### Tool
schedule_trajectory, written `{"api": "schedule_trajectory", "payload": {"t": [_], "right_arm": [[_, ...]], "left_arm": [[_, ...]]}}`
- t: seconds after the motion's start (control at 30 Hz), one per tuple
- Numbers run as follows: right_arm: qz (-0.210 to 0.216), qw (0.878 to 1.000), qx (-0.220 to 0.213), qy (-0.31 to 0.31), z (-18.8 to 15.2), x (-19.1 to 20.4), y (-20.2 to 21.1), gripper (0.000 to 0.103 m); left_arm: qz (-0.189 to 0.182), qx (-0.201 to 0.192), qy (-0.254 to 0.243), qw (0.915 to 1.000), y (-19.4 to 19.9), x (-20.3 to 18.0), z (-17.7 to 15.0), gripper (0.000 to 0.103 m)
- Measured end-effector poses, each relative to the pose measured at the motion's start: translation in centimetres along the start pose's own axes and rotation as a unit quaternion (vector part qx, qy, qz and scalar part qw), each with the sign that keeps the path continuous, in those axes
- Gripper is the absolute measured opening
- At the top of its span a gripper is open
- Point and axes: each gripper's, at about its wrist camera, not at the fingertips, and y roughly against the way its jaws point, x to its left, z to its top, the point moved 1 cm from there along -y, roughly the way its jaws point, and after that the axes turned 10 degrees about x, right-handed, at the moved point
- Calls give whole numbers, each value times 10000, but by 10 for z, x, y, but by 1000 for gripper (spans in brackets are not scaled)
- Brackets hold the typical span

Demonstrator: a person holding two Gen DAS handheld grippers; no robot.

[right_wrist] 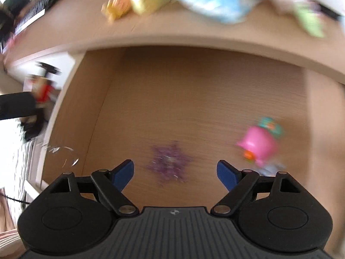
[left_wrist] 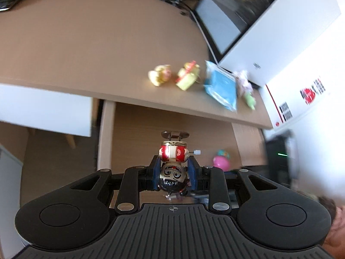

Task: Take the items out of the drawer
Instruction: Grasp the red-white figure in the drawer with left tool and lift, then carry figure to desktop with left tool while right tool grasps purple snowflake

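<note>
The left gripper (left_wrist: 173, 173) pinches a wind-up doll (left_wrist: 173, 164) by its head, feet outward, raised above the drawer (left_wrist: 133, 129), likely bound for the desk (left_wrist: 97, 43) where a yellow toy (left_wrist: 188, 75) and blue packet (left_wrist: 221, 88) already lie. The right gripper (right_wrist: 175, 172) hangs spread wide over the drawer floor, bracketing a purple tinsel star (right_wrist: 169, 164); a pink toy (right_wrist: 259, 143) lies near it, to the right.

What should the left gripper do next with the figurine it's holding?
Probably carry the wind-up figurine up and forward to a bare spot on the desk top and release. The left gripper already clamps it above the open drawer, and earlier toys sit on the desk.
</note>
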Motion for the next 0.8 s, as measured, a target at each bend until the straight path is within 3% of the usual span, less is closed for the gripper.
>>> {"api": "schedule_trajectory", "payload": {"t": [0.17,0.27,0.37,0.47,0.6,0.8], "right_arm": [[-532,9945,615,662,23,23,-43,85],[-555,9917,904,730,25,27,-59,85],[-689,9891,931,908,22,35,-65,96],[-871,9856,858,1168,18,45,-65,89],[-870,9865,756,1166,14,47,-57,71],[-975,9909,579,724,3,33,-44,71]], "left_arm": [[-52,-113,292,9995,9,15,-15,30],[3,-87,419,9991,7,22,-21,30],[0,-58,546,9985,8,27,-27,30],[-17,0,591,9983,5,30,-29,30],[-105,64,505,9986,1,28,-30,30],[-261,217,385,9987,-10,27,-30,30]]}}
